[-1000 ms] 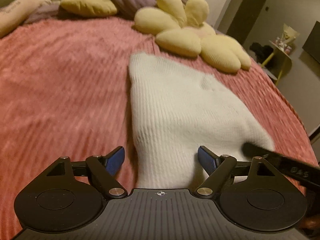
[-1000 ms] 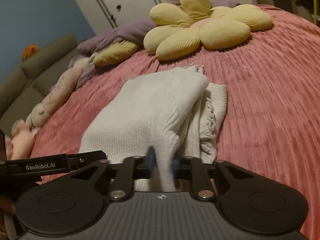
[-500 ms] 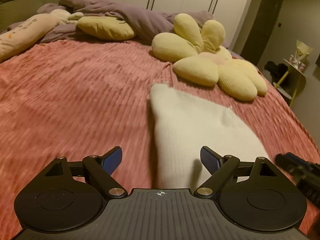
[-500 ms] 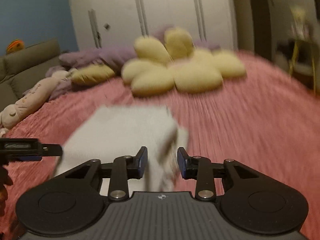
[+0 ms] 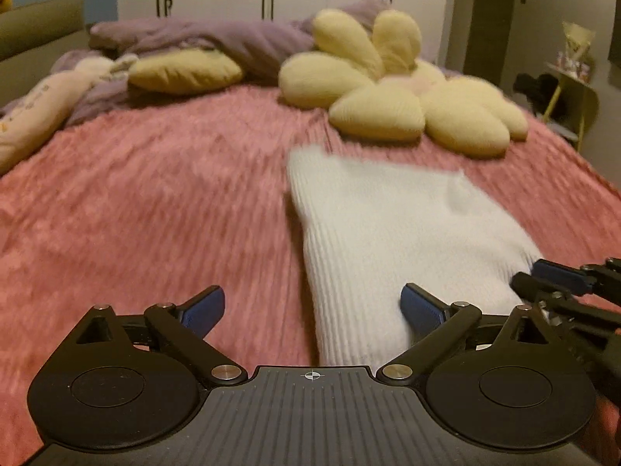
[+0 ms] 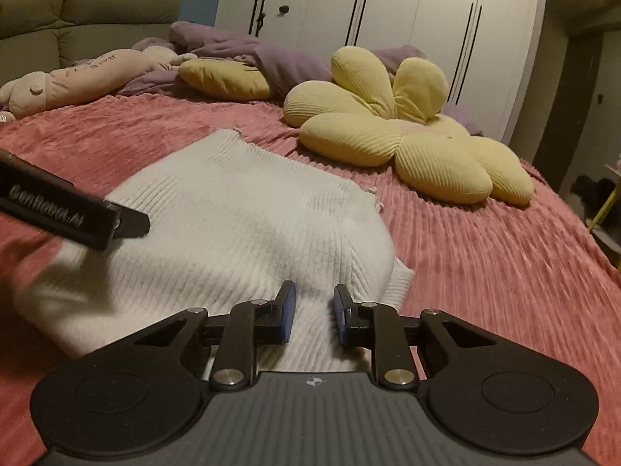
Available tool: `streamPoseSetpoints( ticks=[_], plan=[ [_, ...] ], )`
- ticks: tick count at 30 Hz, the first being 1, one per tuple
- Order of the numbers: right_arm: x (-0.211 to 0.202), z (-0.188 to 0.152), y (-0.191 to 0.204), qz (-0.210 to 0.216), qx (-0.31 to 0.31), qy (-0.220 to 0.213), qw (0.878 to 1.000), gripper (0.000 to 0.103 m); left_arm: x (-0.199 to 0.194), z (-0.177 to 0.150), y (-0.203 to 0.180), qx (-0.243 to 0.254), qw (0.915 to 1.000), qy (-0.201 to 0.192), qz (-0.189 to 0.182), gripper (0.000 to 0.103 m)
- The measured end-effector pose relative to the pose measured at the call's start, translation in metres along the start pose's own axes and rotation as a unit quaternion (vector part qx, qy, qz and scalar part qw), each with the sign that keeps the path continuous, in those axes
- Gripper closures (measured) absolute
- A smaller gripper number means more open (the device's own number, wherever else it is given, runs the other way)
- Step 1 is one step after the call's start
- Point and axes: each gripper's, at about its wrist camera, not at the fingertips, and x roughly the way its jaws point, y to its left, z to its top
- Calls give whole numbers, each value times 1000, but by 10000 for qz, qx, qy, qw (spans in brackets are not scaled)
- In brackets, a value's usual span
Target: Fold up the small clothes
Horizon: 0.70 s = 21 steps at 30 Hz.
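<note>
While folded flat, white sweater [image 5: 392, 233] lengthwise toward flower pillow [image 5: 407, 89].

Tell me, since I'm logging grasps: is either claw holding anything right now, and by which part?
Nothing is held. The left claw is wide open over the white knit garment; the right claw is open too, astride its near edge.

- The left gripper [image 5: 312, 305] fills the foreground, its blue-padded jaws spread wide with nothing between the pads.
- A white ribbed knit garment [image 5: 392, 240] lies folded on the pink bedspread [image 5: 147, 202], its near end reaching between the jaws toward the right pad.
- The right gripper [image 5: 559, 283] enters at the right edge, touching the garment's right corner.
- A yellow flower-shaped cushion [image 5: 403, 101] sits beyond, with a purple blanket [image 5: 217, 40] behind.
</note>
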Motion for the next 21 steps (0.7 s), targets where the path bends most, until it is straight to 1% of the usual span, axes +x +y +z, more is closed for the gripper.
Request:
streamPoseSetpoints(
  ticks=[1,2,4,6,8,9,10,13,15,17,19,21],
  plan=[
    [-6,7,-4,39,178,-74,9998,84,-2,6,0,-68,9999,-80,16,3],
    [-11,12,-6,-53,290,-210,9993,84,-1,12,-1,-142,9998,-123,-13,3],
    [-9,23,-5,-265,291,-352,9986,84,7,23,-5,-247,9996,-86,-93,3],
    [5,28,-2,-262,278,-254,9990,84,23,28,-10,-243,9996,-24,-149,3],
    [22,26,2,-319,212,-34,9993,84,41,27,-13,-253,9997,34,-7,3],
    [27,23,3,-334,206,2,9992,84,50,25,-13,-281,9996,85,59,2],
    [32,20,2,-362,214,-9,9991,83,58,23,-12,-335,9992,155,125,1],
    [43,7,3,-500,65,-60,9987,82,75,13,-8,-622,9976,292,83,0],
    [47,2,2,-504,-8,-117,9987,82,77,10,-6,-667,9974,248,100,0],
    [50,2,0,-486,-44,-120,9987,81,80,7,-6,-595,9979,230,118,0],
    [53,2,0,-493,-81,-98,9987,81,80,7,-5,-685,9971,304,121,0],
    [53,3,0,-514,-132,-68,9986,81,76,11,-6,-654,9969,411,150,0]
  ],
)
